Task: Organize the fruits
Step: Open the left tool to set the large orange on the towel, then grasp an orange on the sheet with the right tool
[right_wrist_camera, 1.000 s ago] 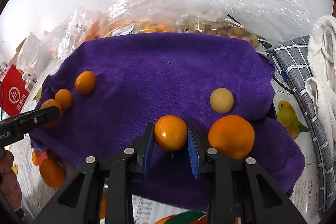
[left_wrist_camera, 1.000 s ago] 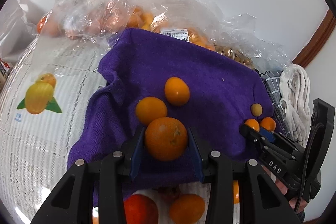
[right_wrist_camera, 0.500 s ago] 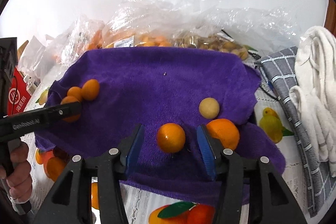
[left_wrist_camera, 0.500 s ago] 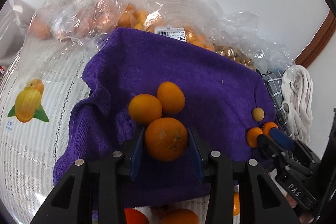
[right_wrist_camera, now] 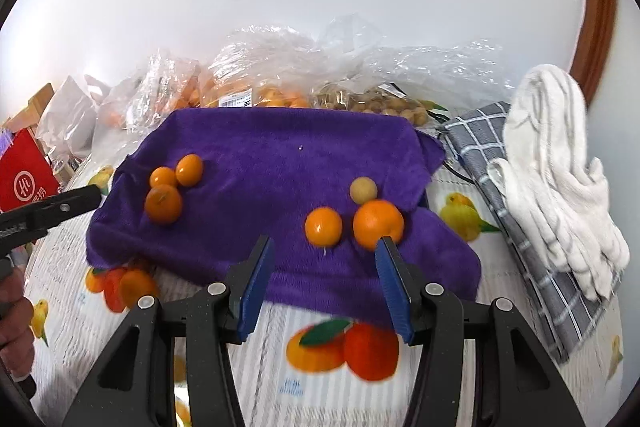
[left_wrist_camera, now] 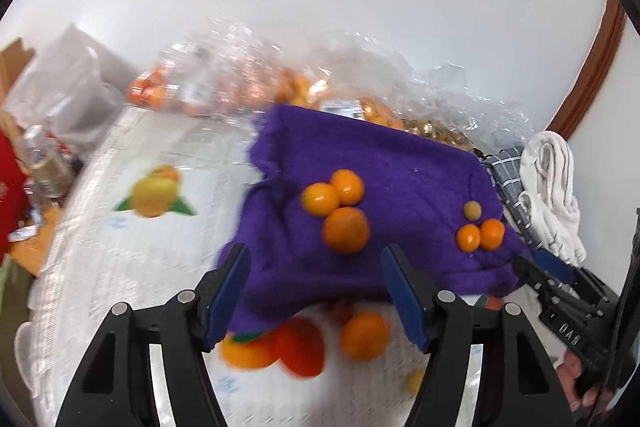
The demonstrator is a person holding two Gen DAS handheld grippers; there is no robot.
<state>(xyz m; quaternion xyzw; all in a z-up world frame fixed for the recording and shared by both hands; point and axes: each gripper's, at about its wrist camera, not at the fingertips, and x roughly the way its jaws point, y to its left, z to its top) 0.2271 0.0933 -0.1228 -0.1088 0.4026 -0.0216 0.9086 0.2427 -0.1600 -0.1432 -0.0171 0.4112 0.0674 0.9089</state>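
A purple towel lies on the table and shows in the left wrist view too. On its left sit an orange and two small kumquats. On its right sit a small orange, a larger orange and a pale round fruit. My left gripper is open and empty, back from its orange. My right gripper is open and empty, just short of the small orange.
Clear plastic bags of fruit lie behind the towel. A white cloth on a grey checked cloth is at the right. A red box is at the far left. The tablecloth has printed fruit pictures.
Both grippers opened and let go of their oranges, which now rest on the towel. Both have pulled back and up from the towel.
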